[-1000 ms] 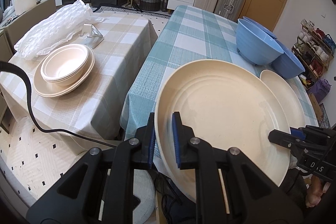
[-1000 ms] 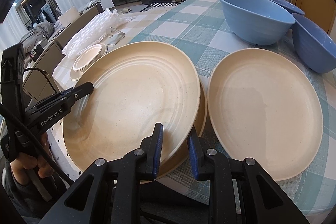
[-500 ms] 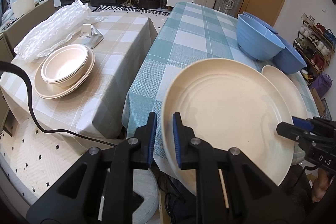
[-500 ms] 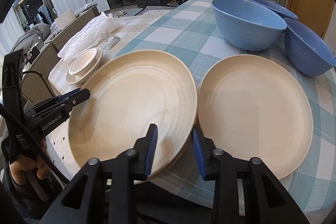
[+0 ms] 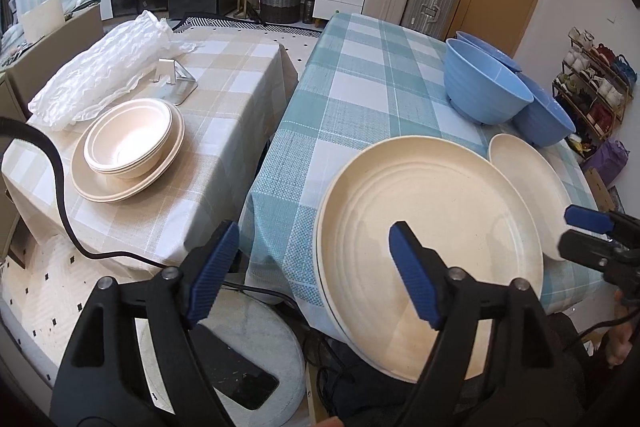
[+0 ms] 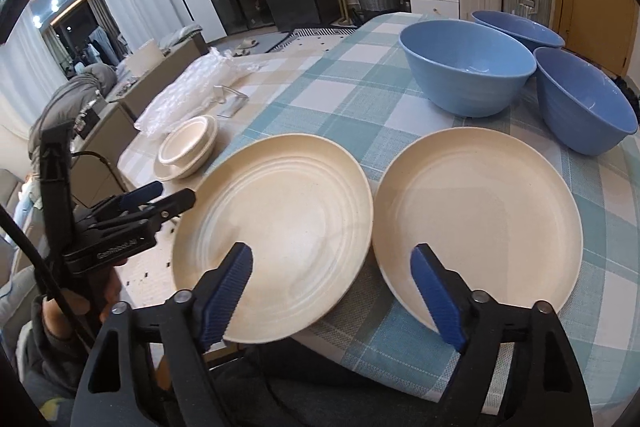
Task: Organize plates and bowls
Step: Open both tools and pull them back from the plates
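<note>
Your left gripper (image 5: 314, 269) has its jaws opening, already wide apart; the near-left rim of the ridged cream plate (image 5: 432, 247) sits between them, pads off it, nothing gripped. Left of that gripper and further out, on the beige checked tabletop (image 5: 224, 115), a stack of cream bowls (image 5: 128, 139) sits on a cream plate (image 5: 124, 183), with crumpled clear plastic wrap (image 5: 100, 79) and a small metal stand (image 5: 176, 83) beyond it. The ridged plate lies on the near corner of the teal checked tabletop (image 5: 360, 99), directly ahead of both grippers, its near edge hanging over the tabletop's edge. Your right gripper (image 6: 332, 289) also has its jaws opening and spread wide; the left pad is over the ridged plate's near-right part, the right pad over the near-left part of the smooth cream plate (image 6: 476, 215), and the gap between the two plates falls between the jaws. No pad presses on either plate. The smooth plate lies flat just right of the ridged one; from the right wrist view the rims look just about touching, can't tell for sure. Beyond and right of the right gripper, three blue bowls (image 6: 466, 71) stand upright in a cluster on the teal tabletop, well apart from both grippers.
</note>
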The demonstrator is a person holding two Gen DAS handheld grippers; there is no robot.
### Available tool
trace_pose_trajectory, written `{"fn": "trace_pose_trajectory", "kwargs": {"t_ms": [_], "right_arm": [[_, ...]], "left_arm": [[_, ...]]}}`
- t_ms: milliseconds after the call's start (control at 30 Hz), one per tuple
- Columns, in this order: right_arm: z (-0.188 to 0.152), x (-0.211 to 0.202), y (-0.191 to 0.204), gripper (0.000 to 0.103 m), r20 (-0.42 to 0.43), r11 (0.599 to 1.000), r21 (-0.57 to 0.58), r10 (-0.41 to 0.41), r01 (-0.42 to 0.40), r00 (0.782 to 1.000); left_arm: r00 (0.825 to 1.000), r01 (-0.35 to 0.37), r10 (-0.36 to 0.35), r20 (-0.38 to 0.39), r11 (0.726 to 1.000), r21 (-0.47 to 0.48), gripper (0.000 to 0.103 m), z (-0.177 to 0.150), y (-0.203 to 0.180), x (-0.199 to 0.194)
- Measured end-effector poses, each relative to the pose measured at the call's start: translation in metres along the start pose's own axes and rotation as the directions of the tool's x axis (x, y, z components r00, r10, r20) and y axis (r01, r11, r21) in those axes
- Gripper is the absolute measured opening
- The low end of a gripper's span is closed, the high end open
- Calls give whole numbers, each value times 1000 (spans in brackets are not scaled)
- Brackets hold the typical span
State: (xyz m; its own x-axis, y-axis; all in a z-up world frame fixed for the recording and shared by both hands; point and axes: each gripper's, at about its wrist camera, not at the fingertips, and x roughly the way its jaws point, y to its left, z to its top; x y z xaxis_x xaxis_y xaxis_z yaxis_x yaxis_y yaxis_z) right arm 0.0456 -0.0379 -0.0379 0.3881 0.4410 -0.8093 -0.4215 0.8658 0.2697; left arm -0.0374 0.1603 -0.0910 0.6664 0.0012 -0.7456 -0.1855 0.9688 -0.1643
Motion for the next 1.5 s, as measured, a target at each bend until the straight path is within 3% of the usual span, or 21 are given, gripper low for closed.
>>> {"fn": "trace_pose_trajectory", "kwargs": {"t_ms": [300, 833, 1500], "right_arm": [[-9, -22, -4, 91, -24, 992, 58, 116, -114, 993], [-31, -11, -4, 90, -78, 985, 100, 150, -142, 986], [-46, 29, -11, 90, -128, 959, 223, 204, -172, 971]], "left_arm": [[999, 47, -46, -19, 998, 32, 80, -2, -5, -6], [996, 75, -73, -42, 996, 47, 81, -10, -6, 0], [990, 111, -111, -89, 994, 0, 81, -15, 4, 27]]}}
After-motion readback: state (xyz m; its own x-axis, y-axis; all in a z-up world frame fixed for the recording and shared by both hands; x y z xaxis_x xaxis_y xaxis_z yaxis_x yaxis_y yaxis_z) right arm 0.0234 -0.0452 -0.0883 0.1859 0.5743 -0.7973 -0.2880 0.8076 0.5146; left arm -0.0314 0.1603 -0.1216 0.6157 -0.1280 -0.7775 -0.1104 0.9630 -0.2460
